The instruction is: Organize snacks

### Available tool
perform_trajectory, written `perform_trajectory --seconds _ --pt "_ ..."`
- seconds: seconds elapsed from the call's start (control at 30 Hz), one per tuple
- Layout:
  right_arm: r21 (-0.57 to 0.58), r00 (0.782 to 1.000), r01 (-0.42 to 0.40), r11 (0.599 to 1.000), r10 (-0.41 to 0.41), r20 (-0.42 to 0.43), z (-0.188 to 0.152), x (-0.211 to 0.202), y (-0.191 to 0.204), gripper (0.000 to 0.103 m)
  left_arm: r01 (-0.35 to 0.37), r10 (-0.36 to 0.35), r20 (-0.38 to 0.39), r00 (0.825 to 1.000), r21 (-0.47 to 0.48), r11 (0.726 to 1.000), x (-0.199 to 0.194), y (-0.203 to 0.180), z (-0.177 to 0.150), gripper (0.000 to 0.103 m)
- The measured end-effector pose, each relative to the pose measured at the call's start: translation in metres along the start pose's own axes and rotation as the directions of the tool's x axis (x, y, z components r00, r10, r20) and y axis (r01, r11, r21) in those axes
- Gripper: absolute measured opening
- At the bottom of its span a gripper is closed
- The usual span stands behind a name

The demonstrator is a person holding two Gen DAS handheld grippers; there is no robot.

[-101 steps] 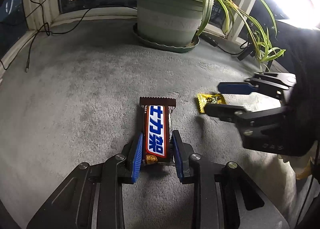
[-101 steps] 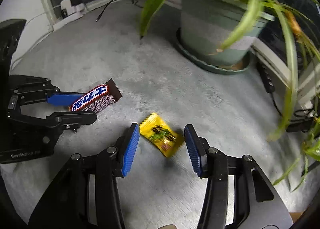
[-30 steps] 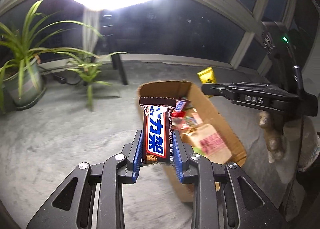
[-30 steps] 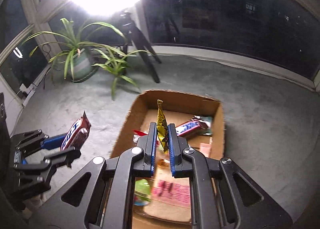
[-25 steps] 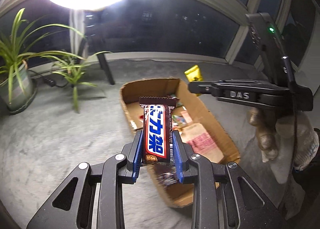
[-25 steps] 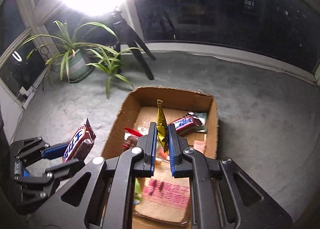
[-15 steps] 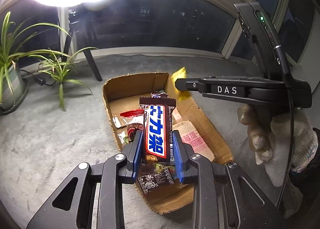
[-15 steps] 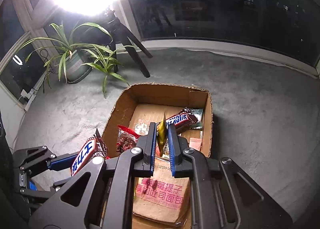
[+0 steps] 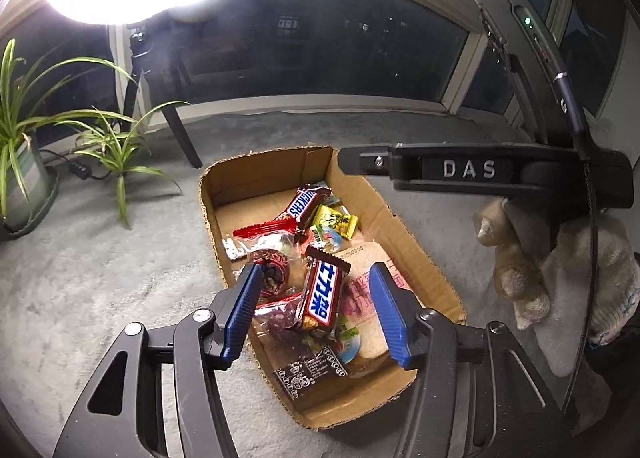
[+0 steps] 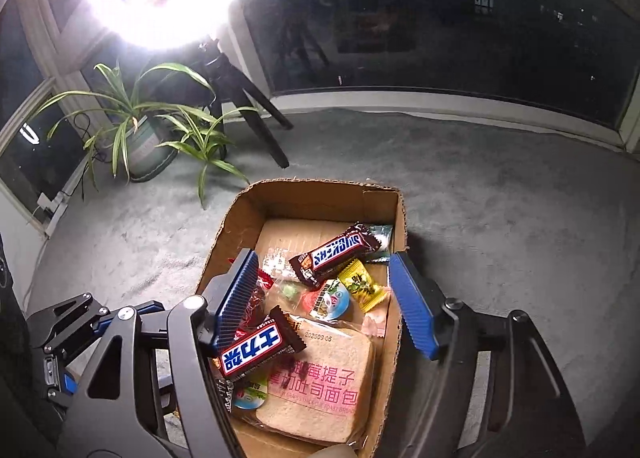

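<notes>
My left gripper [image 9: 316, 316]: jaws opening, nothing pinched. Chocolate bar [image 9: 322, 296], clamped a moment ago: now lying free in the cardboard box [image 9: 416, 258]. My right gripper [image 10: 324, 298]: jaws opening, empty. Yellow candy [image 10: 363, 285]: dropped among the snacks. Both deliveries look complete.

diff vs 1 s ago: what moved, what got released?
Both claws are opening. The left claw has let go of the Snickers bar, which now lies on the snacks in the cardboard box. The right claw has dropped the yellow candy into the box. Box, potted plant and other snacks unchanged.
</notes>
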State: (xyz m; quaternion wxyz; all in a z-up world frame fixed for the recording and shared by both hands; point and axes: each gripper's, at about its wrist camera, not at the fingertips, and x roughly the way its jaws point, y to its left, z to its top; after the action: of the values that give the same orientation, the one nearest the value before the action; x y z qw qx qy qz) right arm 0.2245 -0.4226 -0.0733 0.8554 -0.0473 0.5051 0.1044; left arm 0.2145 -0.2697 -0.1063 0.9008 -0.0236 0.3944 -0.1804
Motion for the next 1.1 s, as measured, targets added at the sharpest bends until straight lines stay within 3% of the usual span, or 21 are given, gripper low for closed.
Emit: perform_trajectory --seconds 0.3,0.8,0.87,0.9,0.93,1.1 --pt "0.046 0.999 0.013 0.999 -0.015 0.05 -0.004 -0.028 0.009 0.071 -0.003 0.003 0.018 1.0 0.023 1.0 -0.025 0.004 0.002 0.058" --pt "0.068 0.986 0.083 0.994 -0.092 0.14 -0.027 -0.086 0.066 0.071 -0.024 0.021 0.086 0.996 0.035 0.999 -0.083 0.033 -0.008 0.064" --pt "0.076 0.982 0.101 0.992 -0.112 0.15 -0.033 -0.094 0.078 0.078 -0.031 0.028 0.096 0.995 0.039 0.999 -0.093 0.04 -0.012 0.064" --pt "0.084 0.979 0.108 0.991 -0.121 0.165 -0.037 -0.099 0.083 0.09 -0.036 0.032 0.102 0.994 0.039 0.999 -0.096 0.043 -0.014 0.064" --pt "0.09 0.976 0.114 0.989 -0.128 0.177 -0.039 -0.103 0.087 0.095 -0.043 0.039 0.112 0.993 0.038 0.998 -0.103 0.046 -0.016 0.064" --pt "0.082 0.957 0.175 0.981 -0.189 0.218 -0.054 -0.123 0.118 0.095 -0.061 0.055 0.151 0.987 0.032 0.998 -0.132 0.061 -0.026 0.072"
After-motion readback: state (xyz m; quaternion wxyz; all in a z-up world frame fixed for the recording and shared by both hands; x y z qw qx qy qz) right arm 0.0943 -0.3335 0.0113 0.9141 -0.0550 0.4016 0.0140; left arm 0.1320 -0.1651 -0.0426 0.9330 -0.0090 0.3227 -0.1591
